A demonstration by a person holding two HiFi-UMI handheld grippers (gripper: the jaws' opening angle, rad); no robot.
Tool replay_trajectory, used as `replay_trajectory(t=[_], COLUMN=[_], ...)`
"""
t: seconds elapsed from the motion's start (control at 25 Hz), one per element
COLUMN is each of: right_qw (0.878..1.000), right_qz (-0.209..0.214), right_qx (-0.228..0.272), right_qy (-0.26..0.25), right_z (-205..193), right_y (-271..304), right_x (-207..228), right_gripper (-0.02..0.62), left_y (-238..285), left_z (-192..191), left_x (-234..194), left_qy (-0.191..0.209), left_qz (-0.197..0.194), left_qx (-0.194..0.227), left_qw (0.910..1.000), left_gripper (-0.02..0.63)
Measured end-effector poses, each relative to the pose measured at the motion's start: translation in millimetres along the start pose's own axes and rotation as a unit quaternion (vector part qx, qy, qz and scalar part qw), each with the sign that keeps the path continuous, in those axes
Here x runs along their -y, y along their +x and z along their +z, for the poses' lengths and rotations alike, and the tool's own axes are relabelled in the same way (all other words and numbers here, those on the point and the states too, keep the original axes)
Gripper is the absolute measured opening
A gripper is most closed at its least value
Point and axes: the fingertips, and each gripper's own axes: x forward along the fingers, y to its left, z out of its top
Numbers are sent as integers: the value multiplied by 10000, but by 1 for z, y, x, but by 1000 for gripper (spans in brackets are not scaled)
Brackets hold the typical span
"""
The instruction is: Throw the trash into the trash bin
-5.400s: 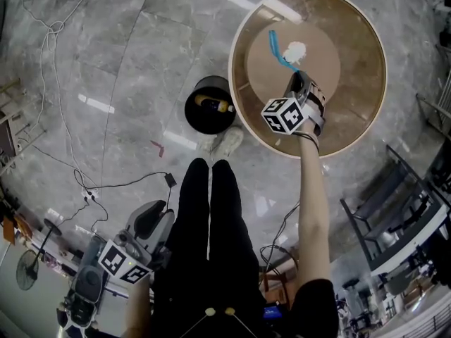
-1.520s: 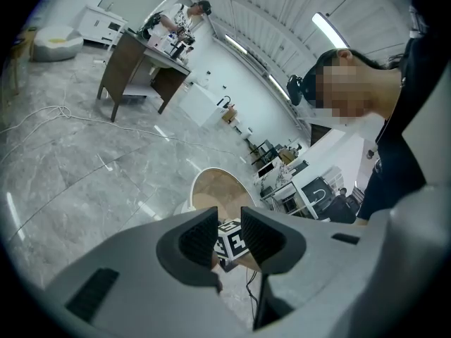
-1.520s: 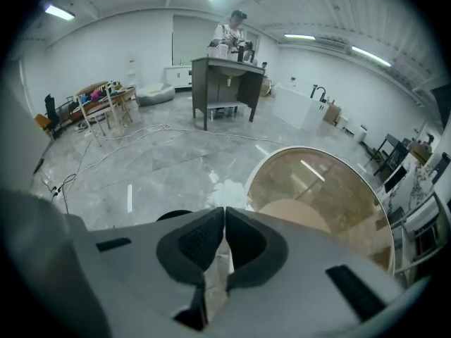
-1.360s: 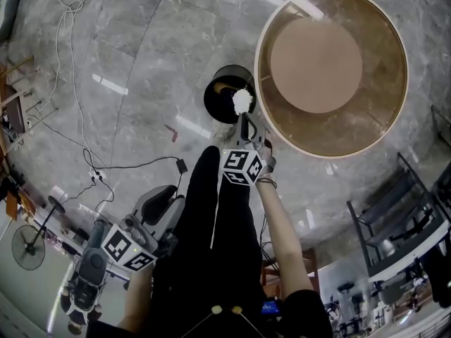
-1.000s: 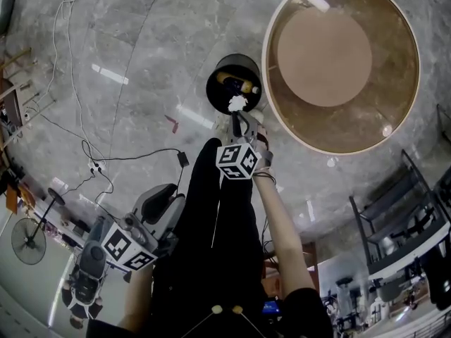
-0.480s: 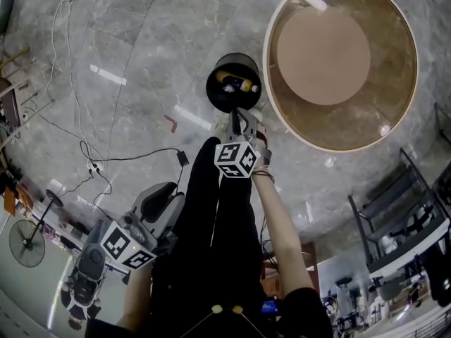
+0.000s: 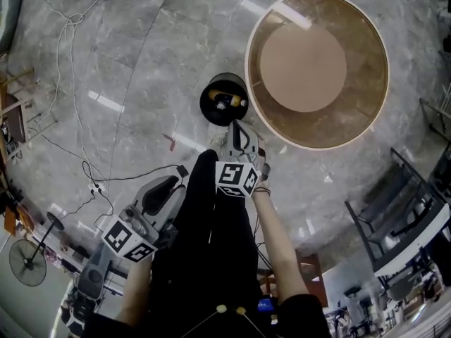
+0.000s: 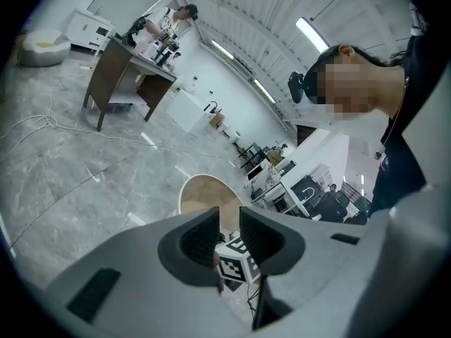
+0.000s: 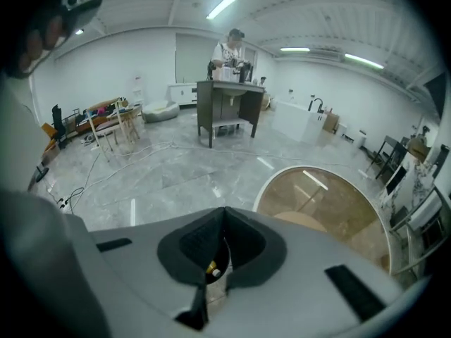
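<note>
Down on the floor, as the head view has it, the trash bin (image 7: 206, 108) stands just left of the round table (image 7: 303, 62) and just beyond the person's legs (image 7: 211, 210). A white speck (image 7: 220, 106) lies inside it beside something yellow-brown. I take that speck for the trash, since nothing lies on the table and neither gripper carries anything, though it is too small to be sure. The right gripper (image 7: 236, 125) hangs near the bin's near edge, and the left gripper (image 7: 173, 182) is held back beside the legs. Only this view shows how close the legs are to the bin. One careless step forward could tip it and spill the contents. A loose cable (image 7: 70, 83) trails on the left and could catch a foot.

The left gripper view shows its jaws, which have just been closing a little. They stand a narrow gap apart with nothing between them, and the other gripper's marker cube (image 8: 236, 267) shows beyond. This view misses the bin but shows a far desk (image 8: 127, 69).

The right gripper view shows its jaws just closed, pads touching and empty. Below them the bin's inside peeps through, nearer than the head view gives it.
</note>
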Motion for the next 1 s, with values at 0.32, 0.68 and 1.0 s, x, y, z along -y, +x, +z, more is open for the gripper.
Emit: replay_trajectory(t=[0.32,0.68,1.0], right_qw=[9778,9062,8696], right_qz=[-135,-771,-1282], right_qx=[1212,2573,3319], right_qy=[1704,3266,3424], right_z=[58,99,130], right_y=[-148,-319,-421], right_x=[56,120,136], right_gripper=[3,5,3], left_y=[15,31,17], left_z=[29,80,112], left_x=[67,156,229], left_qy=[831,2185,3153], left_qz=[-576,-1256,-1556], left_qx=[-52,-75,204], left_qw=[9949,9677,9359], left_gripper=[69,21,15])
